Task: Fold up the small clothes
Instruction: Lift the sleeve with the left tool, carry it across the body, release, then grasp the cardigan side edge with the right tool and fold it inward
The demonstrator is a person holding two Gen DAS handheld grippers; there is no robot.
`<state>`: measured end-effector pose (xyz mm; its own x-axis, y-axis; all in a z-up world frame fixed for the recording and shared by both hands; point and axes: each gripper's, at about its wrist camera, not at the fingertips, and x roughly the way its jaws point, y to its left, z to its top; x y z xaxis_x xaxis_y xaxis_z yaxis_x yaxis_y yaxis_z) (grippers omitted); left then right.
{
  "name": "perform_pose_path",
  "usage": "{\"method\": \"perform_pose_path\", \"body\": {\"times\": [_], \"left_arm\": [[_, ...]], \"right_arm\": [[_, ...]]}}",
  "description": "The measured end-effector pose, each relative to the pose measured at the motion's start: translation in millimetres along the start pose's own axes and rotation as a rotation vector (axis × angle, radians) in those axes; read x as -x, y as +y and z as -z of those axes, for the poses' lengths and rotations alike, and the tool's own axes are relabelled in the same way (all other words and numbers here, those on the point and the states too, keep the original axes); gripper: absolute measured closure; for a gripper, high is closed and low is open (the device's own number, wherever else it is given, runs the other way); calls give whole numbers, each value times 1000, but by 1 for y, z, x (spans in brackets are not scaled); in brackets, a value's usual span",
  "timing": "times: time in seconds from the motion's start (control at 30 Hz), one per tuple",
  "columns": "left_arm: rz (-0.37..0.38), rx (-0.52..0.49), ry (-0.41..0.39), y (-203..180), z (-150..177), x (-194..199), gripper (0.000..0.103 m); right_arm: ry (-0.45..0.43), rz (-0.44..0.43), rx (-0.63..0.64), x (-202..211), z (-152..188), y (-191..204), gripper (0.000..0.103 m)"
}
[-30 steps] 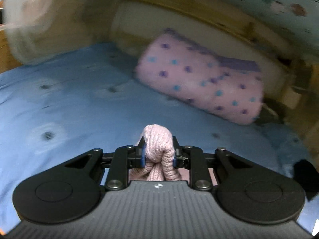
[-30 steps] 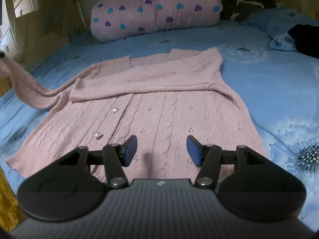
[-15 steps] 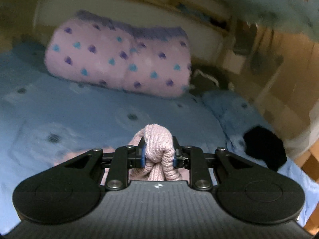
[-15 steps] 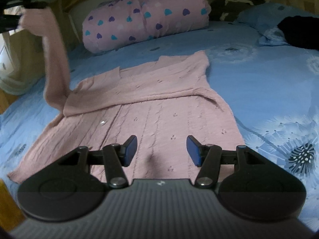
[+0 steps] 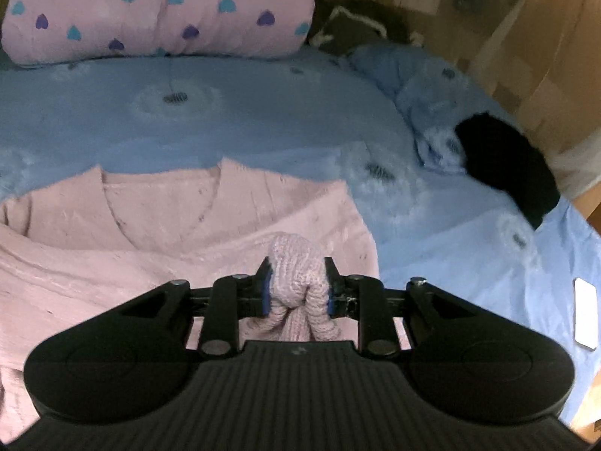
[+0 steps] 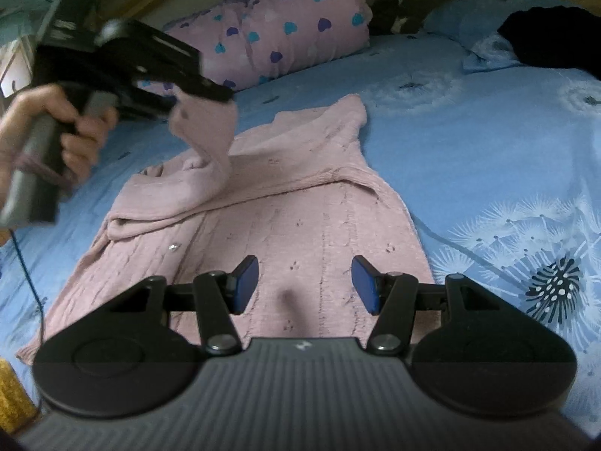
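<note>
A pink knitted cardigan [image 6: 300, 210] lies flat on the blue bed sheet [image 6: 469, 143], neck toward the pillow. My left gripper [image 5: 296, 285] is shut on the cuff of its left sleeve [image 5: 295, 267] and holds it above the cardigan's chest [image 5: 157, 206]. In the right wrist view the left gripper [image 6: 210, 97] is up at the left, with the sleeve [image 6: 208, 139] hanging from it over the body. The right sleeve lies folded across the chest [image 6: 308, 184]. My right gripper [image 6: 304, 282] is open and empty, low over the cardigan's lower part.
A pink roll pillow with hearts [image 5: 157, 11] lies at the head of the bed. A black garment [image 5: 511, 169] and a crumpled blue pillowcase [image 5: 420, 82] sit at the right. A white phone-like object [image 5: 585, 317] lies near the right edge. A wooden wall stands on the right.
My left gripper has swung the held sleeve from out at the left, up and over onto the cardigan's chest. My right gripper has stayed open and nearly still.
</note>
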<state>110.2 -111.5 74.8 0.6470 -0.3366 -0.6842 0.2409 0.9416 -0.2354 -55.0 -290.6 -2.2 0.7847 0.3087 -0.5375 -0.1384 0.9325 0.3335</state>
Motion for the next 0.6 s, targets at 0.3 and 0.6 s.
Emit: {"method": "perform_pose_path", "body": {"times": [0.3,0.6], "left_arm": [[-16,-27,25,5,7,0,47],[-124,-31,-18,52,17,55,37]], "right_arm": [[4,3,-4,-1,1,-1,46],[14,14,5,-2,-1,3,45]]}}
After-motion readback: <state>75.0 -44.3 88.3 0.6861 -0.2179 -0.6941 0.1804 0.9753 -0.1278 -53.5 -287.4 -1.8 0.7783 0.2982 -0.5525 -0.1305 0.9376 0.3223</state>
